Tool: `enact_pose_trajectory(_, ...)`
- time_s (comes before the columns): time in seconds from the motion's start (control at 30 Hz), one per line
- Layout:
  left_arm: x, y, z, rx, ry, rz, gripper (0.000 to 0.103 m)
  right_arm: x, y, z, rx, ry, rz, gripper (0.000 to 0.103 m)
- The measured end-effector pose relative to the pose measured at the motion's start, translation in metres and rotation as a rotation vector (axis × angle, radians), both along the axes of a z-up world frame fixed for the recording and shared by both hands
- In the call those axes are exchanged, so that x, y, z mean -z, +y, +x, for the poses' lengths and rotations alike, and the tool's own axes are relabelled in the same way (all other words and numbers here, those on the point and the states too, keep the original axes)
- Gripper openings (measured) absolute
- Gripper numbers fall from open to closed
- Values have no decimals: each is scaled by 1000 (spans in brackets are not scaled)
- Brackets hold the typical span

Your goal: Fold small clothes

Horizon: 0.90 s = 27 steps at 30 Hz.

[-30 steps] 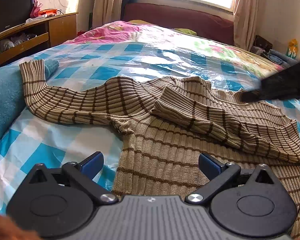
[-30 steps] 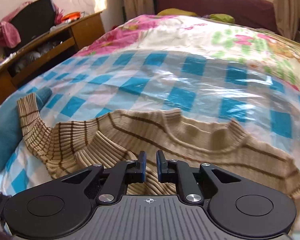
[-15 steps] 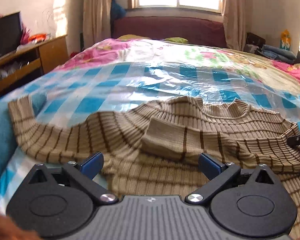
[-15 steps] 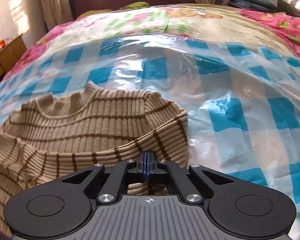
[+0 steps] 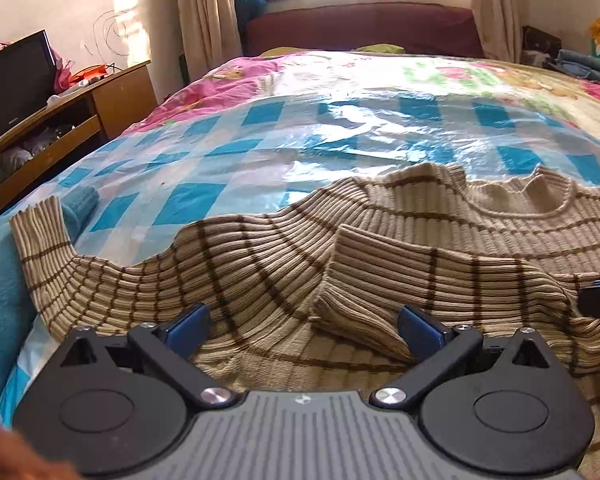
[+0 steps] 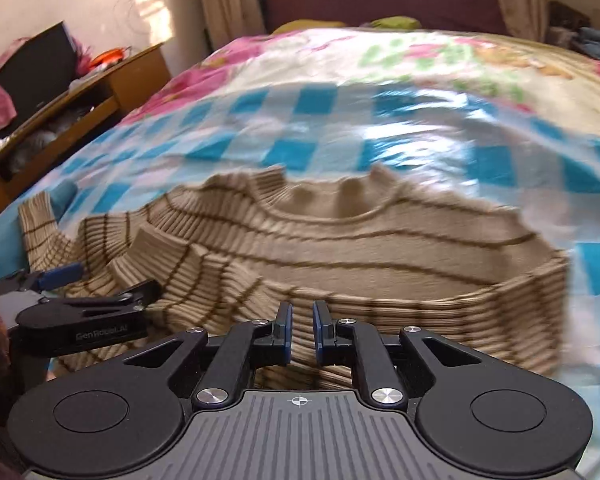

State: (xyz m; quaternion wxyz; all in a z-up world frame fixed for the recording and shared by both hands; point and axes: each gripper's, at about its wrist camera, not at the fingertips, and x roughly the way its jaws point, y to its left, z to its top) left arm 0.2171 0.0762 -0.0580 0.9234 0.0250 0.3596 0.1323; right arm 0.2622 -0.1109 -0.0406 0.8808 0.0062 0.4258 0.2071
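A small tan ribbed sweater with brown stripes (image 5: 400,240) lies on the blue-checked plastic sheet (image 5: 228,148) covering the bed. Its right sleeve is folded across the chest, with the cuff (image 5: 352,292) just ahead of my left gripper (image 5: 302,322), which is wide open and low over the sweater. The left sleeve (image 5: 44,236) stretches out to the left. In the right wrist view the sweater (image 6: 380,236) fills the middle. My right gripper (image 6: 301,330) hovers over its folded right side, jaws slightly apart with nothing between them. The left gripper also shows there (image 6: 100,292).
A teal cloth (image 5: 0,292) lies at the bed's left edge under the left sleeve's cuff. A wooden TV stand (image 5: 60,128) with a dark screen stands left of the bed. A maroon headboard (image 5: 364,28) and window are at the far end.
My right gripper has opened a little, letting go of the sweater's folded side, and its view has swung back left. My left gripper has moved closer to the folded cuff.
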Motion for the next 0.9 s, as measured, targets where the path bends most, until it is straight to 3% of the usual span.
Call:
enact_pose_trajectory(0.13, 1, 4, -4, 3, 8, -7, 103, 12, 10, 14, 48, 12, -40, 11)
enact_pose_trajectory(0.43, 10, 18, -12, -14, 8, -100, 103, 2, 7, -12, 50, 2, -17, 14)
enact_pose_trajectory(0.6, 13, 16, -11, -17, 11, -103, 103, -2, 4, -17, 67, 13, 20, 14)
enact_pose_trajectory(0.77, 10, 19, -10, 3, 31, -107, 103, -7, 9, -27, 49, 9, 29, 14)
enact_pose_trajectory(0.9, -4, 32, -15, 15, 28, -162, 103, -13, 15, -34, 30, 10, 44, 14)
